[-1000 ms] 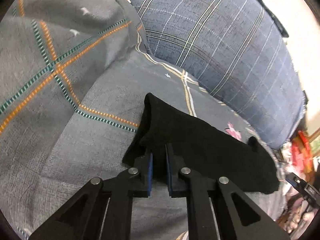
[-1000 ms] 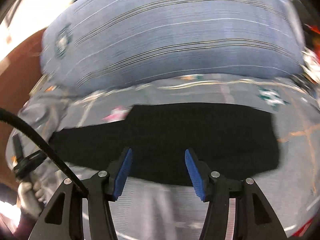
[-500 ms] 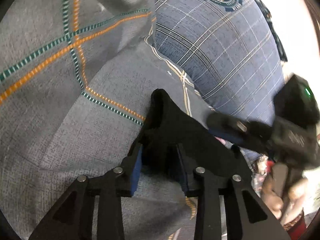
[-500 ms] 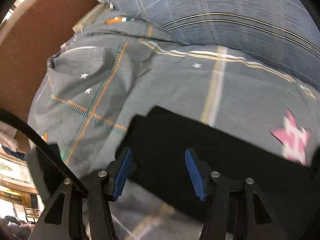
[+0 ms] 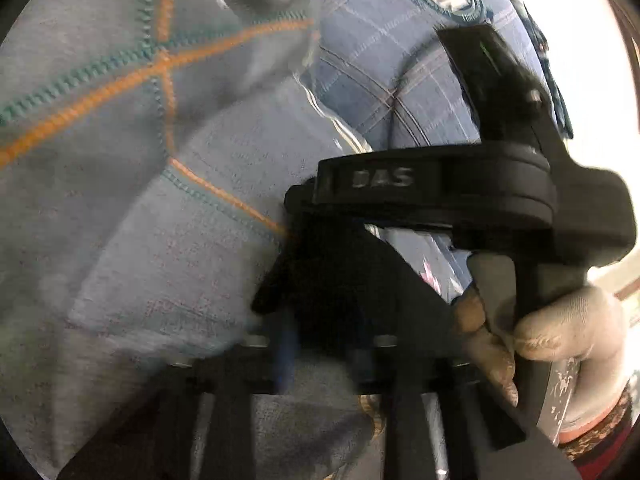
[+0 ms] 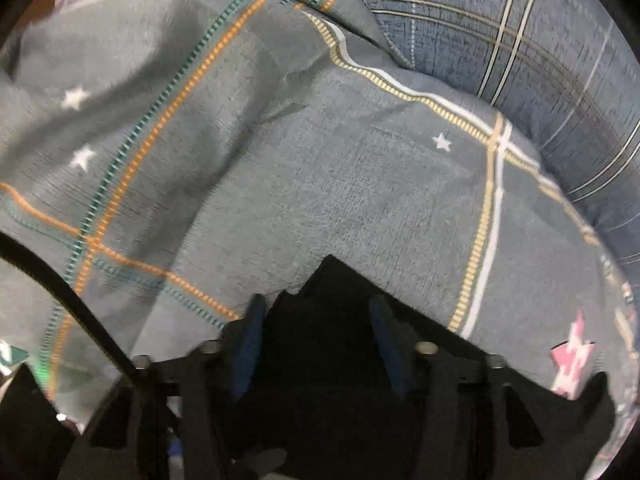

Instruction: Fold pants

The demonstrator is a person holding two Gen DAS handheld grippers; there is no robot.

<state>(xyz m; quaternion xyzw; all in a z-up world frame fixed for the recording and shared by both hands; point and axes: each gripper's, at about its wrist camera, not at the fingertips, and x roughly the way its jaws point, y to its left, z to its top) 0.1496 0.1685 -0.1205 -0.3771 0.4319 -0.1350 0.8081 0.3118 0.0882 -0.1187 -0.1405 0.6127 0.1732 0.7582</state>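
The black pants (image 5: 344, 280) lie folded on a grey bedspread (image 5: 180, 240). In the left wrist view my left gripper (image 5: 324, 356) is open, its blue-padded fingers either side of the pants' near corner. The right gripper's black body (image 5: 440, 196), held by a gloved hand (image 5: 560, 328), hangs just over the pants. In the right wrist view my right gripper (image 6: 316, 344) is open, with the pants' end corner (image 6: 328, 320) between its fingers.
A blue plaid pillow (image 6: 540, 40) lies behind the pants, also in the left wrist view (image 5: 400, 60). The grey bedspread (image 6: 280, 160) has orange and teal stitched lines, small white stars and a pink star (image 6: 572, 360).
My left gripper opened off the pants' corner. My right gripper swung across from the far side of the pants to this same end and now hangs over the corner.
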